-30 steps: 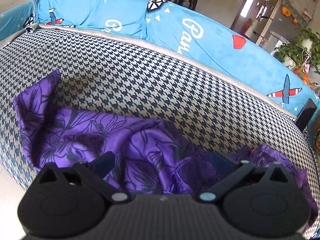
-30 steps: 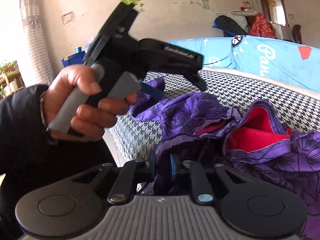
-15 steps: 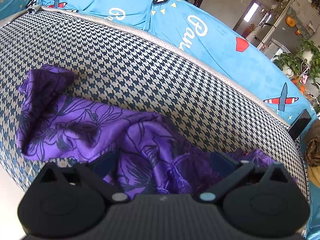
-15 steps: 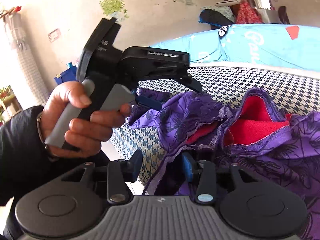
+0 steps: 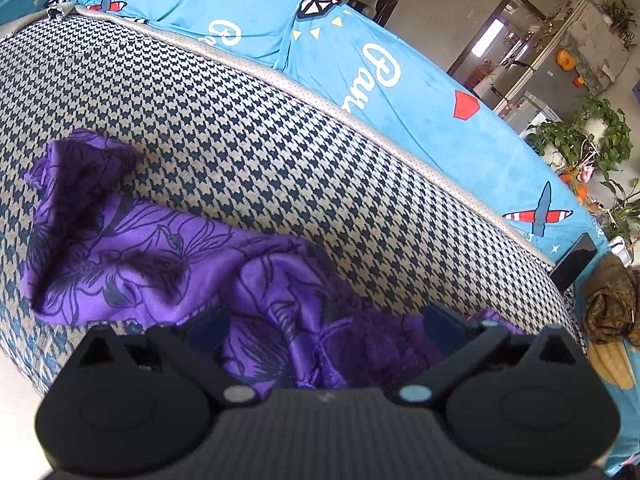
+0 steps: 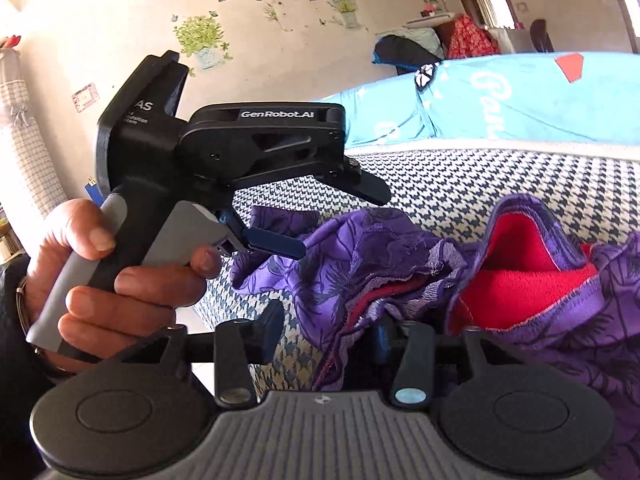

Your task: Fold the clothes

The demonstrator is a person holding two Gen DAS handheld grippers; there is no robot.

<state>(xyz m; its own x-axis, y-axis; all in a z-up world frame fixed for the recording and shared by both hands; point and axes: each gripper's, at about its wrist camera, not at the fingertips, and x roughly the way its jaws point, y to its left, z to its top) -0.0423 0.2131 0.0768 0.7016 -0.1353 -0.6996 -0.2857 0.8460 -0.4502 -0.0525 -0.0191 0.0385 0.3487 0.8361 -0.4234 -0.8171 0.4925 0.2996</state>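
Plainly, a label-by-label reading of the scene:

Garment: purple floral garment [image 5: 132, 256] lies crumpled on the houndstooth cushion [image 5: 280, 160], spreading ahead and to the left of the left gripper [image 5: 324, 328] and bunched directly under its fingers.

Lining: red lining [image 6: 520, 272] shows ahead and to the right of the right gripper [image 6: 324, 332], where an opening of the garment gapes; probably it is being held up so the layers can be sorted before any fold.

Left claw: jaws stand wide apart above the cloth, fabric between them but no pad pressing on it; it grips nothing. Likely poised to pick an edge.

Right claw: jaws part-way apart and closing, a hanging purple edge between them; the right pad sits against the cloth, the left pad is clear of it, so no firm pinch shows.

Person's hand: hand [image 6: 100, 276] grips the left gripper's handle, seen to the left of and beyond the right claw.

Backdrop: blue patterned cover [image 5: 400, 80] runs behind the cushion, well beyond both claws.

Hidden: the garment's full outline, sleeves and collar cannot be made out; its near part is cut off by both gripper bodies, and its right side runs out of the right wrist view.

Unclear: whether the right pad truly presses the fabric.
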